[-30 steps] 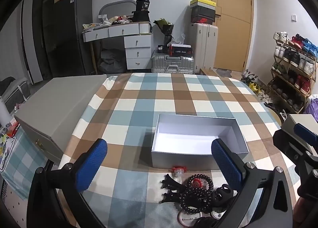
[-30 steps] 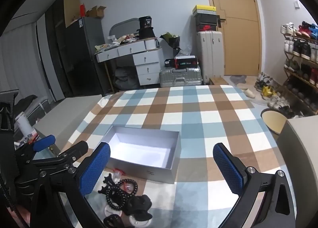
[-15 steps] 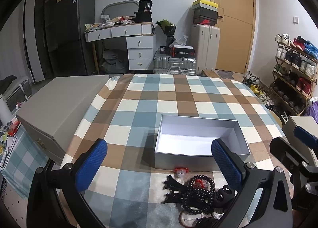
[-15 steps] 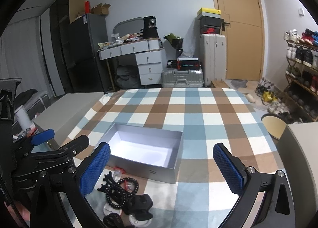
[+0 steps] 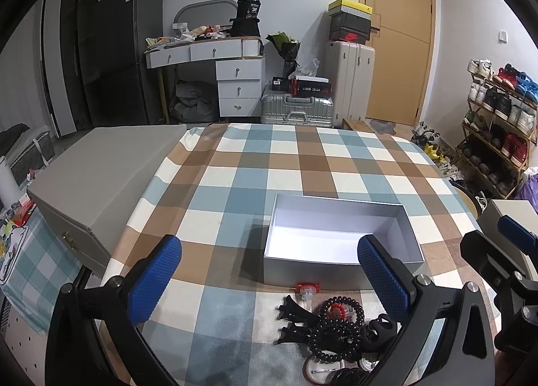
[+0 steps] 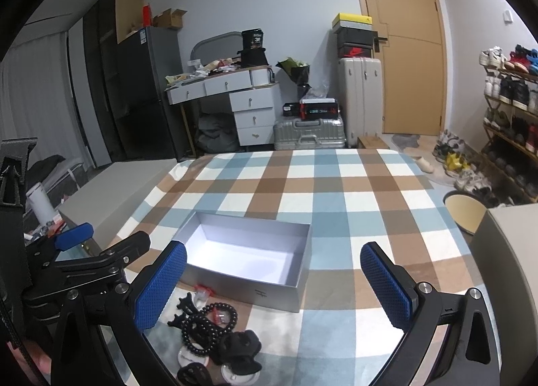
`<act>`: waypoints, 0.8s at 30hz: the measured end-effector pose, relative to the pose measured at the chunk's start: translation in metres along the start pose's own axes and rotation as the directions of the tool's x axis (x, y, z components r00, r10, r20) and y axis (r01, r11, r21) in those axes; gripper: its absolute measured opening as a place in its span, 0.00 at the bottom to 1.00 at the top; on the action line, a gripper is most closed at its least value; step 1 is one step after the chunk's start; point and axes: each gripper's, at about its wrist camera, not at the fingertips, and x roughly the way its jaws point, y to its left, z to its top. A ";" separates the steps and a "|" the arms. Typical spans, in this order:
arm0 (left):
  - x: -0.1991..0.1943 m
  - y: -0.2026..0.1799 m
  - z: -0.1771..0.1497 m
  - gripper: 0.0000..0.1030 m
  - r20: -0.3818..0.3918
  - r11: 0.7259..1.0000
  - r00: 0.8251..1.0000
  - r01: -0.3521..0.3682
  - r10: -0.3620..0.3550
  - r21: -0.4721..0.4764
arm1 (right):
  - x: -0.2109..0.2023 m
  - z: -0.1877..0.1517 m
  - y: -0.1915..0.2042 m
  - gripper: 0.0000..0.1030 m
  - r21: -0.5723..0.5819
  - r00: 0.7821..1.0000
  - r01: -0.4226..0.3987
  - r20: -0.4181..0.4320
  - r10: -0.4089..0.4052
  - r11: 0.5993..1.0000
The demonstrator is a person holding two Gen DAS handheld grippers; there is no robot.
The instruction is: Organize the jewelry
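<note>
Showing: both grippers held above the near edge of a checked tablecloth (image 5: 302,157), with no piece yet taken up.
Step in hand: judged to be the first pick from the jewelry pile (image 5: 329,322), for transfer into the silver box (image 5: 339,271).
Task's things: the pile lies on the cloth just in front of the box's near wall; a black bead bracelet (image 6: 206,323), black hair claws (image 5: 296,317) and a small red-topped piece (image 5: 306,287) are tangled closely. The box interior appears empty.
Doing it well: pick one outlying piece, such as the red-topped piece at the pile's edge, so that neighbours are not dragged; close on a firm part, lift clear of the box wall, then release low inside.
Left gripper (image 5: 269,271): jaws spread wide, holding nothing, hovering over the pile and box front.
Right gripper (image 6: 274,285): jaws likewise spread, empty, positioned beside the pile, to its right.
</note>
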 end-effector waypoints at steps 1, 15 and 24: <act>0.000 0.000 -0.001 0.99 -0.001 1.000 1.000 0.000 0.000 -0.001 | 0.000 0.000 0.000 1.00 0.000 1.000 0.000 -0.001 0.000 1.000; 0.001 0.003 -0.002 0.99 -0.007 1.000 1.000 0.006 -0.006 -0.017 | 0.001 0.001 -0.002 1.00 0.012 1.000 0.000 0.001 0.000 1.000; 0.002 0.001 -0.003 0.99 -0.015 1.000 1.000 0.012 -0.012 -0.008 | 0.000 -0.001 -0.001 1.00 0.004 1.000 0.013 0.004 -0.013 1.000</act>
